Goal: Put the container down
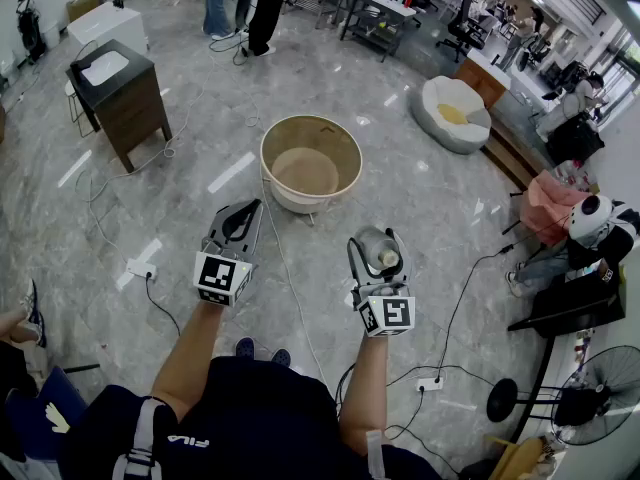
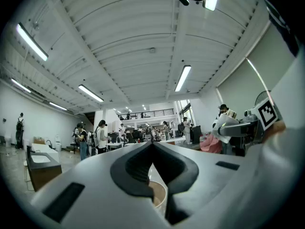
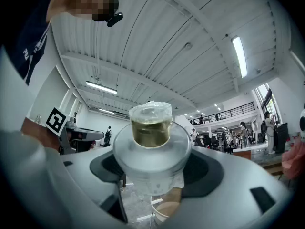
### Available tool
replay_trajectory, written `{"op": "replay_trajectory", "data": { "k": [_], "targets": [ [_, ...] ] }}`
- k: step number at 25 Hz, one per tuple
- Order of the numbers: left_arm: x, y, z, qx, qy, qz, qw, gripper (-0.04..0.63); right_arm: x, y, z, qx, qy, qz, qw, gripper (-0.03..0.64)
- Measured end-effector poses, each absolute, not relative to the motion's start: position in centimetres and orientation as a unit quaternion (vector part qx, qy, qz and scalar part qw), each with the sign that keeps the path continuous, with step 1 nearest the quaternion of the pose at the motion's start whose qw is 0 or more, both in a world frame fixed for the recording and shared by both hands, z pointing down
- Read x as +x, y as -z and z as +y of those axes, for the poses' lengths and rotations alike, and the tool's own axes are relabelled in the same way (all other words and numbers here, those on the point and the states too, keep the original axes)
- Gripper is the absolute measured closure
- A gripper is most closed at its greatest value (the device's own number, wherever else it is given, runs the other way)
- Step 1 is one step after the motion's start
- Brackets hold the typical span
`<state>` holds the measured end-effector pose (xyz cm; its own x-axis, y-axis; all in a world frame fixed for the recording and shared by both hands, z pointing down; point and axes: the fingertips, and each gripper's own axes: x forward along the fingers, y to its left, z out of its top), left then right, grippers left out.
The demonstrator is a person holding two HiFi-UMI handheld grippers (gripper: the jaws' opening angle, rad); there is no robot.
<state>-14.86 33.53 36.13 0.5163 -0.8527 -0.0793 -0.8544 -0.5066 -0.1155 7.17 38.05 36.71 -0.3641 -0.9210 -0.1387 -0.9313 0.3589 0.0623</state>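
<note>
A clear plastic container (image 1: 381, 252) with a yellowish neck and a film-wrapped top sits between the jaws of my right gripper (image 1: 375, 240), which is shut on it. In the right gripper view the container (image 3: 151, 149) fills the middle and points upward. My left gripper (image 1: 248, 210) is held beside it at the same height, shut with nothing in it; its fingertips (image 2: 152, 144) meet. Both are held in the air above the marble floor. A round beige tub (image 1: 349, 148) stands on the floor ahead of both grippers, and part of the tub (image 2: 160, 195) shows through the left jaws.
A dark cabinet (image 1: 125, 103) with a white basin stands at the left. A white beanbag (image 1: 452, 114) lies at the right. Cables and a power strip (image 1: 140, 268) run across the floor. A fan (image 1: 598, 396) stands at the lower right. People stand at the back.
</note>
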Motion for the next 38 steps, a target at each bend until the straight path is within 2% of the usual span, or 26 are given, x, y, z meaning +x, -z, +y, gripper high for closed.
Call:
{"op": "replay_trajectory", "data": {
  "k": [7,17,38],
  "targets": [
    [-14.8,-36.0,32.6,-0.869,0.004,0.49,0.067,0.571,7.7,-37.3,37.2,-0.57,-0.062,0.819,0.028,0.261],
    [-13.2,-35.6,32.6,-0.878,0.0,0.474,0.065,0.571,8.3,-37.1,37.0,-0.578,-0.051,0.813,0.053,0.261],
    [-9.6,-38.0,30.7,-0.867,0.013,0.497,0.039,0.571,10.4,-39.5,35.5,-0.582,-0.029,0.812,0.028,0.261]
  ]
}}
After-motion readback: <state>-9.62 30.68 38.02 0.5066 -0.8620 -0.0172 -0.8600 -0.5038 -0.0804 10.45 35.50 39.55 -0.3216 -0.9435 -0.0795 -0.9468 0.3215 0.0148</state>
